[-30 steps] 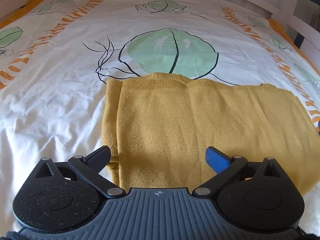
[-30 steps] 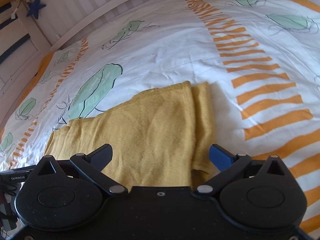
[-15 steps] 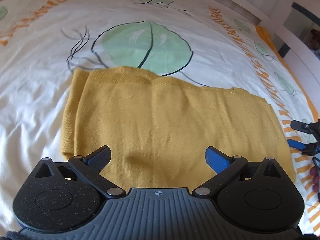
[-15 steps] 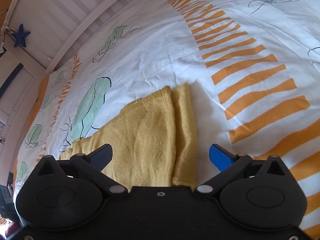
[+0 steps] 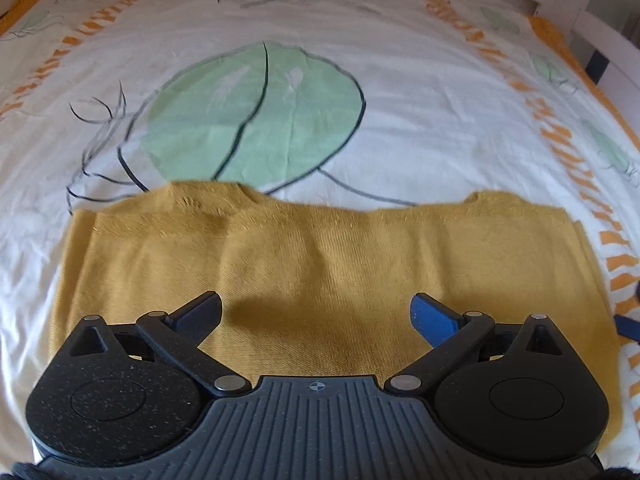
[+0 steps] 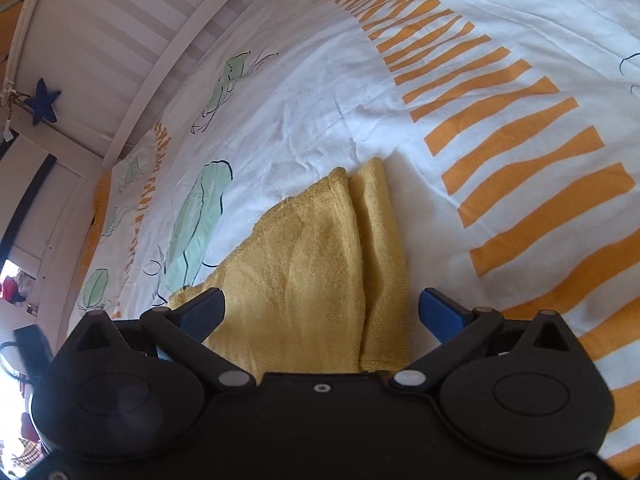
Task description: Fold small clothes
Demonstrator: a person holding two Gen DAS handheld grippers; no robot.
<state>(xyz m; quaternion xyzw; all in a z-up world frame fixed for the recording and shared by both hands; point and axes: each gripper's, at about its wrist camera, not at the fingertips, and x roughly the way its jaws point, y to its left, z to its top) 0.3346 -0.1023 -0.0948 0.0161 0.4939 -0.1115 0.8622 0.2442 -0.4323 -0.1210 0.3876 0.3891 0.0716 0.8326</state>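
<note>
The mustard knit garment [image 5: 320,272] is lying flat on the bedsheet [image 5: 420,120], long axis running left-right, directly ahead of both wide-open, empty grippers—left gripper [image 5: 316,316] facing its middle, right gripper [image 6: 320,312] hovering over its folded right end—with bare sheet lying all around.

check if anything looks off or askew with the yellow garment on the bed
Nothing is damaged. The yellow garment lies folded on the bedspread, but its far edge is uneven, with two small bumps, and in the right wrist view one end shows two layers not quite lined up. Both grippers are open, above it.
</note>
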